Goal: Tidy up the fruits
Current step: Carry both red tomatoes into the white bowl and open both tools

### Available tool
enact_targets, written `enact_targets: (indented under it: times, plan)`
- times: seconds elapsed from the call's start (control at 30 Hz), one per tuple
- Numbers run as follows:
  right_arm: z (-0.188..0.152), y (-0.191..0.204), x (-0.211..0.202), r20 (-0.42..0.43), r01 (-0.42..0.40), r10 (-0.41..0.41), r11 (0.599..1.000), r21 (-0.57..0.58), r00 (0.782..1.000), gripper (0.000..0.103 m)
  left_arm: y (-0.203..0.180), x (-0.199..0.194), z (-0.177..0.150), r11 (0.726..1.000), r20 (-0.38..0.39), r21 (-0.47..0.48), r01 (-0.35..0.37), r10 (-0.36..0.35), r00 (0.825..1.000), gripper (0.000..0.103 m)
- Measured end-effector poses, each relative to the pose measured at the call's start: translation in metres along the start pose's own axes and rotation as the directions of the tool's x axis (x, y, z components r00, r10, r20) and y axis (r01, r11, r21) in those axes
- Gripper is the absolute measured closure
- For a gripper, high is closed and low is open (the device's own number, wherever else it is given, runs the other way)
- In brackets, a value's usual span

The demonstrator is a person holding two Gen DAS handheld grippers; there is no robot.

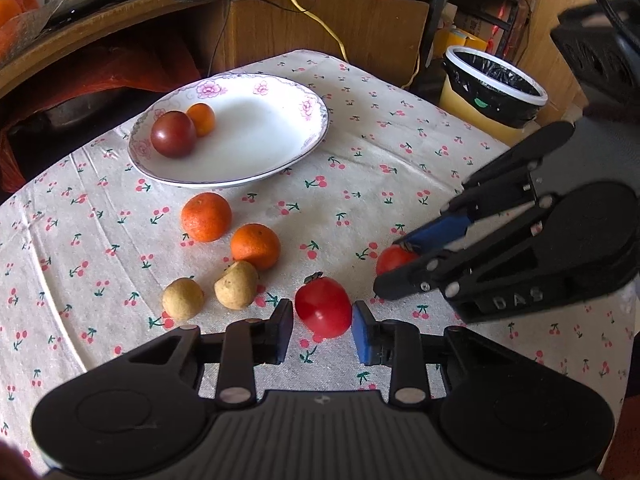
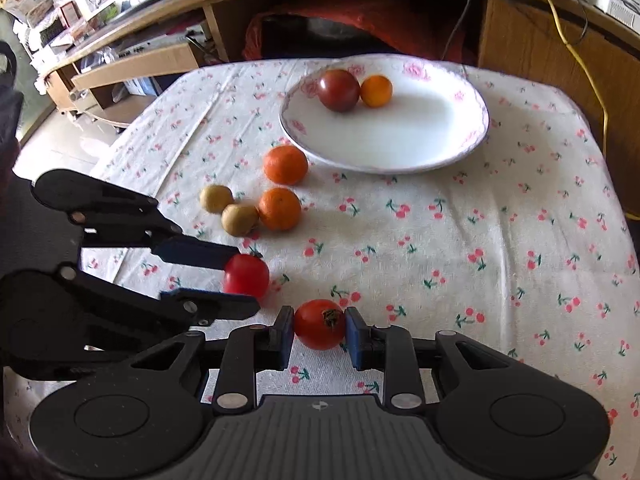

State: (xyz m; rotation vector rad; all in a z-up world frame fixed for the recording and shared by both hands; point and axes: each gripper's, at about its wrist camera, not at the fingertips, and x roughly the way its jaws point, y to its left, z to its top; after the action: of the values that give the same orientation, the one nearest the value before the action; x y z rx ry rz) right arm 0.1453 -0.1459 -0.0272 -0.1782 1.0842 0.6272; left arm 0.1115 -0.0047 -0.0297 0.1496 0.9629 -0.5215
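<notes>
A: Fruits first: where do yours sit?

B: Your left gripper [image 1: 322, 330] reaches low and forward over the counter [image 1: 400, 160], and a red tomato [image 1: 323, 306] sits between its blue pads. The right pad touches the fruit, but a thin gap shows at the left pad, so the jaws are open around it rather than clamped.

A: And your other one?

B: Your right gripper [image 2: 319, 334] is level and close to the cloth, its jaws pressed on both sides of a second red tomato [image 2: 320, 323], stem scar facing the camera. From the left wrist view your right gripper comes in from the right, tilted down, and hides most of that tomato.

A: How does the rest look?

B: 2 oranges [image 1: 206, 217] [image 1: 255, 246] lie on the cherry-print cloth just in front of the white floral plate [image 1: 256, 152]. 2 small tan round fruits [image 1: 183, 298] [image 1: 236, 285] rest just beside the nearer orange, one touching it. On the plate a dark red tomato [image 1: 173, 134] touches a small orange fruit [image 1: 201, 119] at the far rim.

A: Anything hard to read?

B: Whether either red tomato is lifted off the cloth, you cannot tell. The left gripper's tomato looks blurred in the right wrist view. A lined bin [image 1: 494, 88] stands beyond the counter's edge.
</notes>
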Motion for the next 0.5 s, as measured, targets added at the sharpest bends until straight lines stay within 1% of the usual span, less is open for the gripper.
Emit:
enact_targets:
  times: [0.13, 0.5]
  plan:
    - [0.000, -0.004, -0.002, 0.014, -0.005, 0.004, 1.000, 0.015, 1.000, 0.077, -0.004, 0.004, 0.000, 1.000, -0.001, 0.013, -0.011, 0.011, 1.000, 0.059]
    - [-0.004, -0.005, -0.005, 0.027, -0.008, 0.008, 1.000, 0.018, 1.000, 0.076, -0.009, 0.011, 0.004, 0.999, 0.007, 0.043, -0.031, 0.031, 1.000, 0.058]
